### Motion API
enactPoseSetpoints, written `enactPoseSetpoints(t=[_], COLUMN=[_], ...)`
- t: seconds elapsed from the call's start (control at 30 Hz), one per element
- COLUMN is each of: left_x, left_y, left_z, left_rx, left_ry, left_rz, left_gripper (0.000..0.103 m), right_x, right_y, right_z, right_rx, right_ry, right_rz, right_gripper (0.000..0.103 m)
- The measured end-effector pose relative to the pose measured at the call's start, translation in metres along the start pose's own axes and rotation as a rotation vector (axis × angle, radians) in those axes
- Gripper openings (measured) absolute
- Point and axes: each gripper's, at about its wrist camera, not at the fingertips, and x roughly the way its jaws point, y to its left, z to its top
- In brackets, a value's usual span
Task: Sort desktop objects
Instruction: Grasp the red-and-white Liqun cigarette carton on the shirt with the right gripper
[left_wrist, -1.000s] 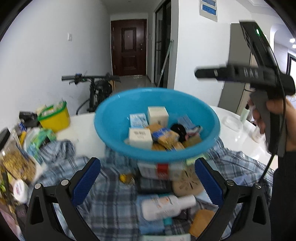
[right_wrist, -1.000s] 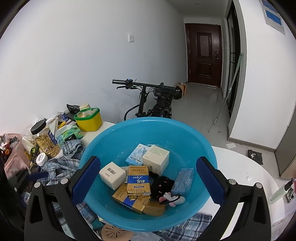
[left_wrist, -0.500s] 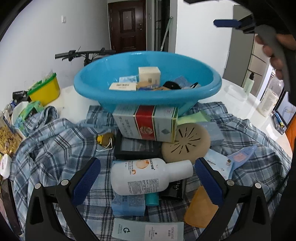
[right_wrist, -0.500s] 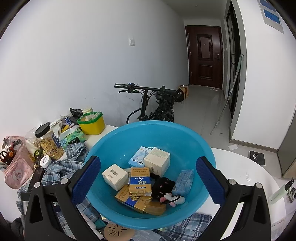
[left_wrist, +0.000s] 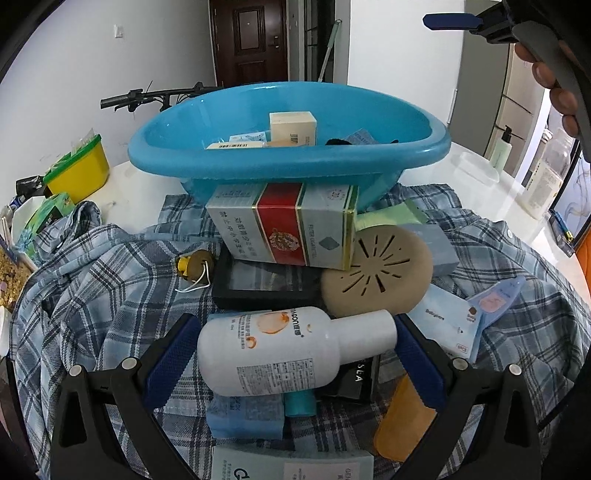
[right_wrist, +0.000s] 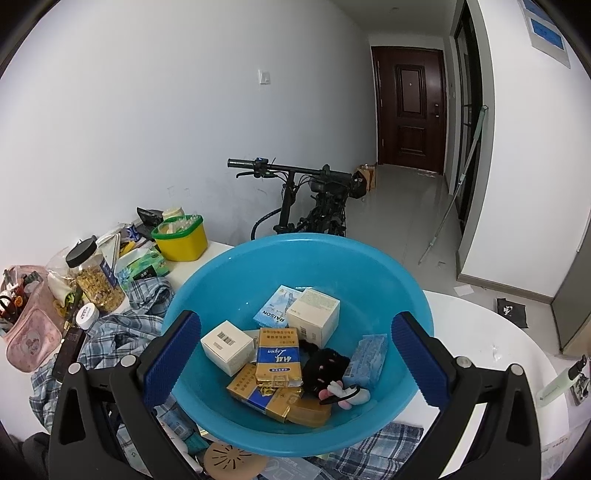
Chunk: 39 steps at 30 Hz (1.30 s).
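Note:
A blue basin (left_wrist: 288, 162) (right_wrist: 236, 280) holds several small boxes and a black plush toy (right_wrist: 325, 365). In front of it, on a plaid shirt (left_wrist: 92, 295), lie a white bottle (left_wrist: 288, 350), a red and white carton (left_wrist: 284, 229), a tan round disc (left_wrist: 376, 273) and a black case (left_wrist: 258, 291). My left gripper (left_wrist: 291, 365) is open, low over the pile, with the white bottle lying between its fingers. My right gripper (right_wrist: 295, 358) is open and empty, held high above the basin; it also shows at the top right of the left wrist view (left_wrist: 454, 20).
A yellow tub (right_wrist: 181, 240) (left_wrist: 79, 173), a snack jar (right_wrist: 96, 280), a tissue pack (right_wrist: 142, 266) and a pink pouch (right_wrist: 29, 339) crowd the table's left side. Bottles (left_wrist: 502, 147) stand at the far right. A bicycle (right_wrist: 317, 199) stands behind the white table (right_wrist: 480, 339).
My left gripper has dropped down and forward onto the pile, so the white bottle now lies between its fingers. My right gripper has risen slightly above the basin.

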Motion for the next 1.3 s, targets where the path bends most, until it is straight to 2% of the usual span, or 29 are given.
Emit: enactPoseSetpoints(t=[0.13,0.2,0.57,0.8,0.97,1.13,1.23,1.3], left_x=[0.003,0.003,-0.017,-0.037,-0.051,-0.055,-0.054,-0.056], left_y=[0.001,0.002,0.008,0.025,0.045,0.059,0.062,0.062], left_z=[-0.001,-0.001,-0.002,-0.007,-0.010,-0.013,-0.014,-0.015], left_rx=[-0.005,-0.010,-0.022,-0.058,-0.102,-0.137,-0.154,-0.155], left_ry=[-0.002,-0.005,-0.083,-0.136,-0.169,-0.184,-0.178,-0.186], left_rz=[-0.003,-0.026,-0.049,-0.074,-0.083,-0.087,-0.101,-0.100], left_gripper=[0.102,0.096,0.096,0.096,0.096,0.096,0.096,0.096], right_x=[0.001,0.002,0.005,0.004,0.004,-0.007,-0.020,-0.030], right_y=[0.002,0.002,0.009,0.047,0.080,0.088,0.088,0.084], right_z=[0.000,-0.001,0.001,0.005,0.002,-0.012,-0.031,-0.049], right_rx=[-0.009,-0.011,-0.029,-0.120,-0.234,-0.251,-0.274,-0.270], right_ry=[0.005,0.009,0.008,-0.004,0.020,0.020,0.009,0.008], right_rz=[-0.001,-0.005,-0.036,-0.045,-0.120,-0.108,-0.194,-0.198], right_gripper=[0.103,0.103,0.103,0.103,0.103,0.103,0.103,0.103])
